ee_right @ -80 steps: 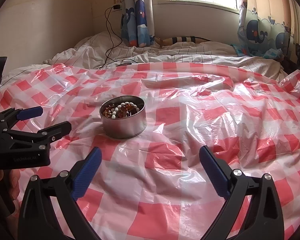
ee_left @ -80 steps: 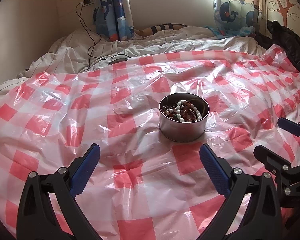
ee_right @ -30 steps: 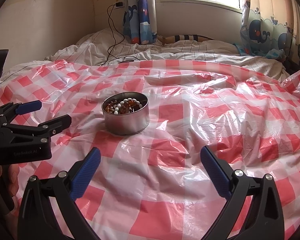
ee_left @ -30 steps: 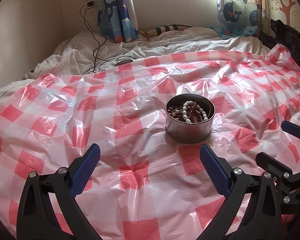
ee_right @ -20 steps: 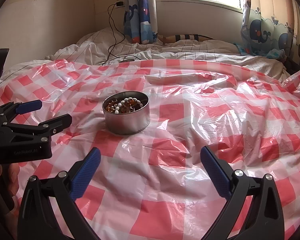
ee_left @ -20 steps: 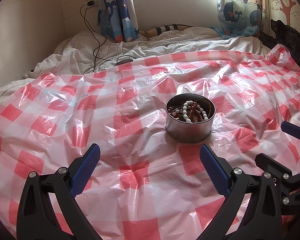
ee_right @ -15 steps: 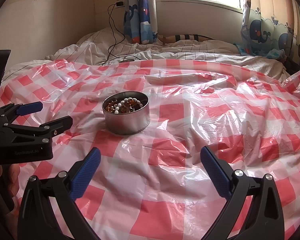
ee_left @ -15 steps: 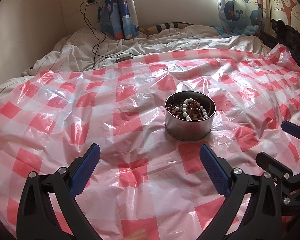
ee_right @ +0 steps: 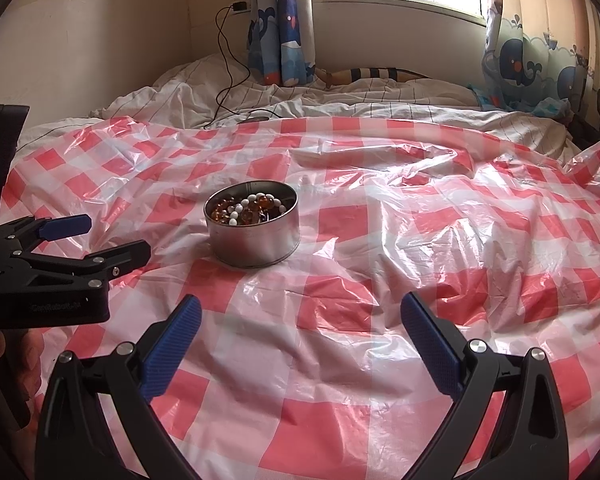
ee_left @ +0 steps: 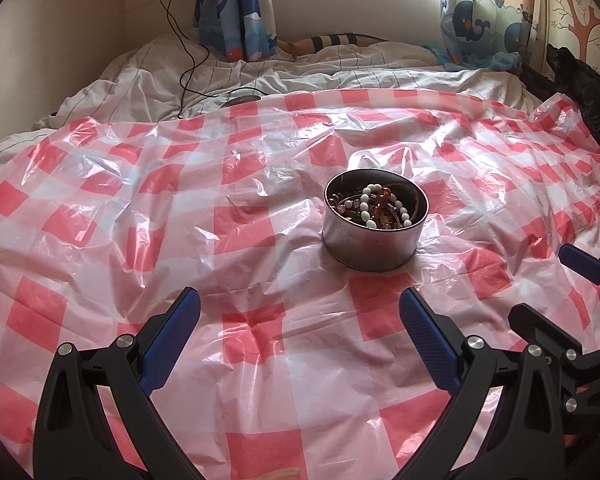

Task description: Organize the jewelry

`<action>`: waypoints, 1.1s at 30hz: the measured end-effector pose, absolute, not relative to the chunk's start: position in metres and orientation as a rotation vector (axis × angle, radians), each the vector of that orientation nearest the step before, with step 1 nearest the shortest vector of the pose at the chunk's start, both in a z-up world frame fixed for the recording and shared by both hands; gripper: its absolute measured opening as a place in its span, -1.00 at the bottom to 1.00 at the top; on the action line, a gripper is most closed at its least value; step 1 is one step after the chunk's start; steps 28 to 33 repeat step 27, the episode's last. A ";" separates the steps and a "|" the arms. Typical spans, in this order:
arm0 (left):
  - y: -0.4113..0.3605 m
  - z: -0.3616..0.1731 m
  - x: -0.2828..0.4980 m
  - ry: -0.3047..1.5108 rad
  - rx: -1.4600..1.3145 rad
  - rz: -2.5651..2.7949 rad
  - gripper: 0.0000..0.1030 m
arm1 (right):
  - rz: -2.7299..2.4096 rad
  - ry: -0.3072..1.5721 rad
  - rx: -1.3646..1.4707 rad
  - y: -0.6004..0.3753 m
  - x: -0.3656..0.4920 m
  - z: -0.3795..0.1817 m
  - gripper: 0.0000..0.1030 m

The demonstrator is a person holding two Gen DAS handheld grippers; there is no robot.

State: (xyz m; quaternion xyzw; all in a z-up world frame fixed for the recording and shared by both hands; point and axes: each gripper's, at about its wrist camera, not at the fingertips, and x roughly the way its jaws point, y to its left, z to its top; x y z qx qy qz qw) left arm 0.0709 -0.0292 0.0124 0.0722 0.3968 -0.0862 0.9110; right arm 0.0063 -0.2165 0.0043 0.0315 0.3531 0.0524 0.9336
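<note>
Both claws (ee_right: 300,334) gape near the jewelry tin (ee_right: 253,236).

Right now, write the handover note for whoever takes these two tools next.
Left tool: open, empty, hovering over the checked plastic sheet, short of the tin.
Right tool: open, empty, also short of the tin, which sits ahead and to its left.
Round metal tin: upright on the sheet, lidless, holding a tangle of amber beads and a white bead string.
Done: all visible jewelry is in the tin; none lies on the sheet.
Left: nothing obvious; no lid is in view.
</note>
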 end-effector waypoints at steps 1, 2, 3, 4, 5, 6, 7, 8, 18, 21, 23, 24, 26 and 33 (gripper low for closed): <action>-0.030 0.012 0.071 0.818 0.154 -0.176 0.86 | 0.108 0.723 0.065 -0.217 0.006 0.004 0.86; -0.031 0.011 0.070 0.818 0.157 -0.175 0.86 | 0.108 0.723 0.065 -0.216 0.006 0.004 0.86; -0.032 0.011 0.070 0.819 0.158 -0.177 0.86 | 0.107 0.722 0.064 -0.216 0.007 0.004 0.86; -0.032 0.011 0.070 0.820 0.158 -0.179 0.86 | 0.107 0.723 0.064 -0.216 0.007 0.004 0.86; -0.032 0.011 0.070 0.820 0.158 -0.180 0.86 | 0.107 0.724 0.064 -0.216 0.007 0.004 0.86; -0.032 0.011 0.070 0.822 0.154 -0.178 0.86 | 0.108 0.725 0.064 -0.216 0.006 0.003 0.86; -0.032 0.011 0.071 0.826 0.147 -0.175 0.86 | 0.108 0.725 0.063 -0.216 0.006 0.003 0.86; -0.031 0.010 0.071 0.831 0.136 -0.174 0.86 | 0.108 0.724 0.064 -0.216 0.006 0.003 0.86; -0.031 0.011 0.063 0.799 0.078 -0.228 0.86 | 0.107 0.723 0.065 -0.217 0.005 0.001 0.86; -0.034 0.006 0.069 0.868 0.092 -0.209 0.86 | 0.105 0.725 0.065 -0.218 0.005 -0.001 0.86; -0.035 0.002 0.072 0.902 0.096 -0.203 0.86 | 0.104 0.726 0.066 -0.219 0.005 -0.002 0.86; -0.035 0.002 0.072 0.905 0.094 -0.202 0.86 | 0.103 0.726 0.065 -0.219 0.005 -0.002 0.86; -0.033 0.001 0.071 0.904 0.091 -0.199 0.86 | 0.103 0.726 0.065 -0.220 0.005 -0.001 0.86; -0.033 0.001 0.071 0.903 0.091 -0.199 0.86 | 0.103 0.726 0.065 -0.220 0.005 -0.001 0.86</action>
